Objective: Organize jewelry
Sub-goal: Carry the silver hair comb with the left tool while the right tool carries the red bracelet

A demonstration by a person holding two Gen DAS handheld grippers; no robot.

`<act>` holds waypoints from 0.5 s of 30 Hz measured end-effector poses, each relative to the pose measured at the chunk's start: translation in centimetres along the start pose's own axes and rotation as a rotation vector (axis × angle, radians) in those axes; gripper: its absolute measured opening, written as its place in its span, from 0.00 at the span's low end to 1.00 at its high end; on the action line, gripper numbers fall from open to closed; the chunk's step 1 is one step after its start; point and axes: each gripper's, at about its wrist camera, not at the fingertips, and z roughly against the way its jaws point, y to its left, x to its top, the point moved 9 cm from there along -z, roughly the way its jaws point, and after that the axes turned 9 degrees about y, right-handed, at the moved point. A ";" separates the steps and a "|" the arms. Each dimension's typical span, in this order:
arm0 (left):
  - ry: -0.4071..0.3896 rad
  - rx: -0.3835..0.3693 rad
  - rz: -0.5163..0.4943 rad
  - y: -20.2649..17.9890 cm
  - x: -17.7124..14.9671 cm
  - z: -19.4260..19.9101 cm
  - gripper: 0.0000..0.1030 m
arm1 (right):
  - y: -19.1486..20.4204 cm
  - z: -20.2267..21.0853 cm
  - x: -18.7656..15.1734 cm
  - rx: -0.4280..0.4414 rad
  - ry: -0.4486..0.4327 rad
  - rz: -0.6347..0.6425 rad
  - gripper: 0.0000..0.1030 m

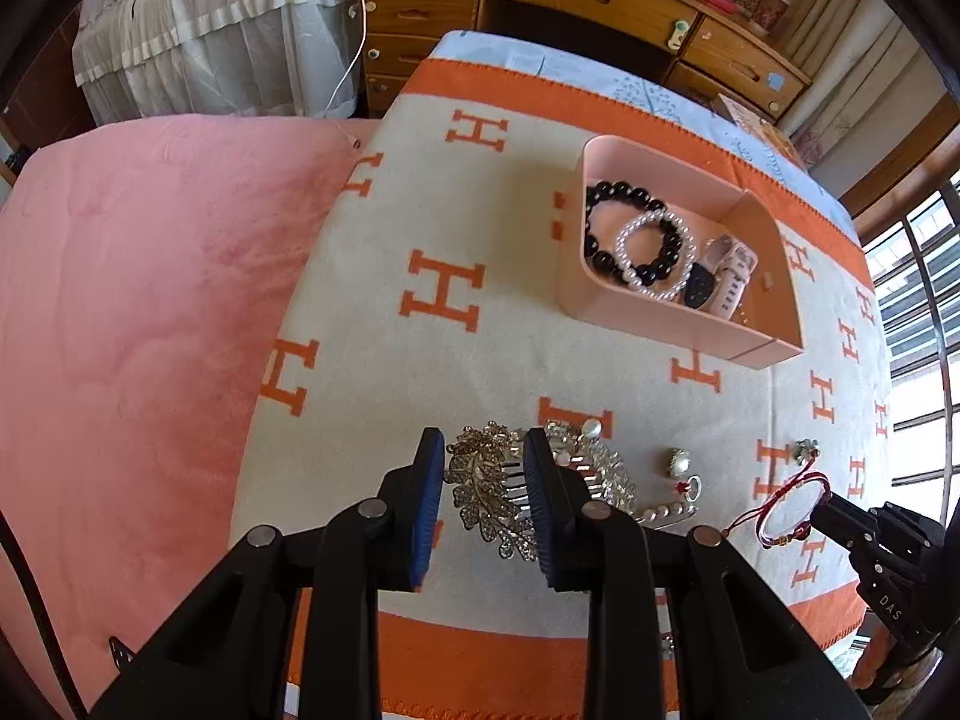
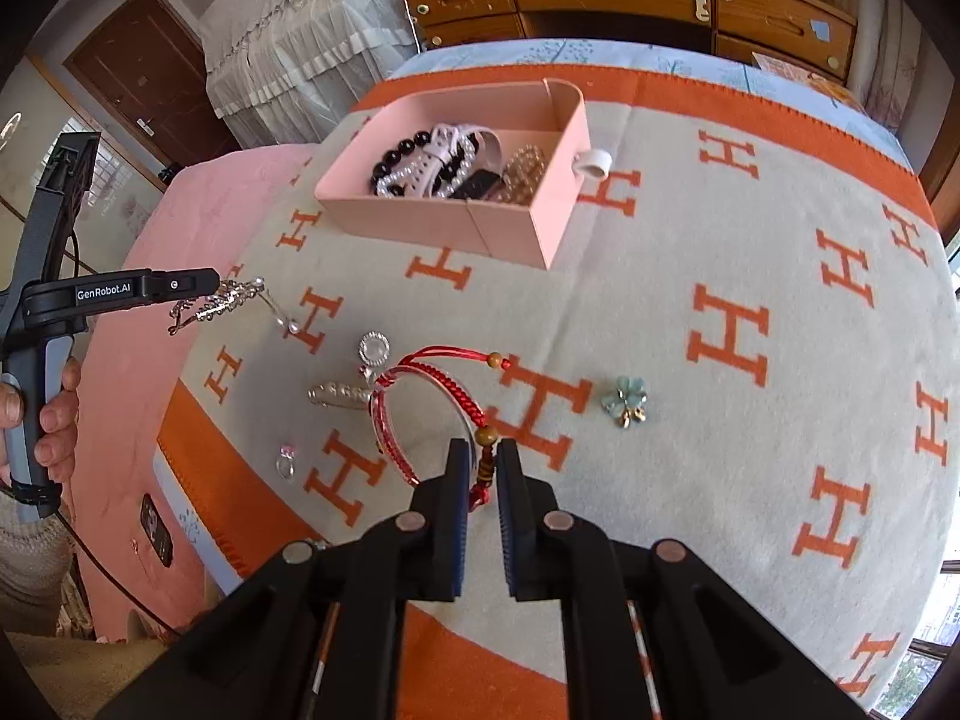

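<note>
The left tongs (image 1: 483, 450) stand released, jaws straddling the silver leaf hair comb (image 1: 492, 492) on the near blanket (image 1: 372, 324). The right tongs (image 2: 483, 456) clench the red cord bracelet (image 2: 420, 396), near the pink box (image 2: 444, 222).

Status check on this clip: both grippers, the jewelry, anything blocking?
Left gripper open around silver leaf hair comb. Right gripper closing on red braided cord bracelet, grip unclear. Pink tray unobstructed.
</note>
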 end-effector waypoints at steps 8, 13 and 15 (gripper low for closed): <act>-0.099 -0.042 -0.053 -3.6 4.2 3.8 0.24 | 1.7 3.6 5.9 -0.012 -0.141 -0.010 0.09; -0.135 -0.083 -0.049 -5.9 7.7 4.4 0.24 | 0.7 4.0 10.0 -0.070 -0.204 -0.061 0.09; -0.138 -0.102 -0.044 -6.7 8.8 3.9 0.24 | 0.0 3.4 11.2 -0.076 -0.196 -0.080 0.09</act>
